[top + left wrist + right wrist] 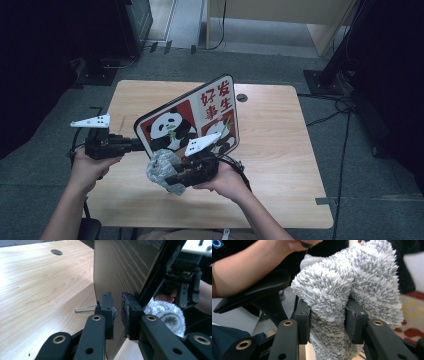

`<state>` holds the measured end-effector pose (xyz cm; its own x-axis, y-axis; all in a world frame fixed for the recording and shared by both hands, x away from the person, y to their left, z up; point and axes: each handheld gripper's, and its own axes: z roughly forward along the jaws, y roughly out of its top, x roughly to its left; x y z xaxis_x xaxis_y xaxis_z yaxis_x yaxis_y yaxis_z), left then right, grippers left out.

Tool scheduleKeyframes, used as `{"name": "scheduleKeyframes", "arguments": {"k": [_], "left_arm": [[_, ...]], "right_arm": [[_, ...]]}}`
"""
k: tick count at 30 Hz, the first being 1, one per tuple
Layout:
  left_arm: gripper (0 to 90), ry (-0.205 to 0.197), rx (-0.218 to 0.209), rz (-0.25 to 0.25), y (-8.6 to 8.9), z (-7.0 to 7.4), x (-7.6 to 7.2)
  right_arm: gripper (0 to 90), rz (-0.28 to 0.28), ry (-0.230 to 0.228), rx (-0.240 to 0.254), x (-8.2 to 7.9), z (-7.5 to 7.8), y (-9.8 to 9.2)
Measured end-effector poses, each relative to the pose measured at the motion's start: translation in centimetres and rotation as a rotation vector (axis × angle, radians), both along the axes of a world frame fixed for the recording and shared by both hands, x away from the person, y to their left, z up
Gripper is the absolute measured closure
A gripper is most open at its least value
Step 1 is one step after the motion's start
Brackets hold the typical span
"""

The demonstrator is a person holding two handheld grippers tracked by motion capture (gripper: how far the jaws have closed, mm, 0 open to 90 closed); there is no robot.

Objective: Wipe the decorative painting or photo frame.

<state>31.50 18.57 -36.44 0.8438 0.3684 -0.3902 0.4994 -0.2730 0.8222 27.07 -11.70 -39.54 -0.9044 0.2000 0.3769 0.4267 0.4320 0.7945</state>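
At a wooden bench (280, 165), the left hand-held gripper (117, 312) clamps the edge of a panda-print board (195, 122), holding it tilted above the benchtop, while the right hand-held gripper (327, 322) pinches a fluffy grey cloth (352, 287) against the board's lower front. The wipe looks best done with steady, overlapping strokes across the printed face, the left grip kept firm so the board cannot swing.

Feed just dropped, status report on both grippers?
Left gripper clamps panda board's edge, tilted above table. Right gripper grips grey cloth beside board. Nothing obstructing.
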Motion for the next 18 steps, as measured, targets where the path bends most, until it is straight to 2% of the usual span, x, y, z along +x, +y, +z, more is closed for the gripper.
{"name": "scheduleKeyframes", "arguments": {"k": [18], "left_arm": [[80.0, 0.003, 0.000, -0.002, 0.0, -0.1, -0.1]], "right_arm": [[61.4, -0.018, 0.051, -0.033, -1.0, -4.1, -0.9]]}}
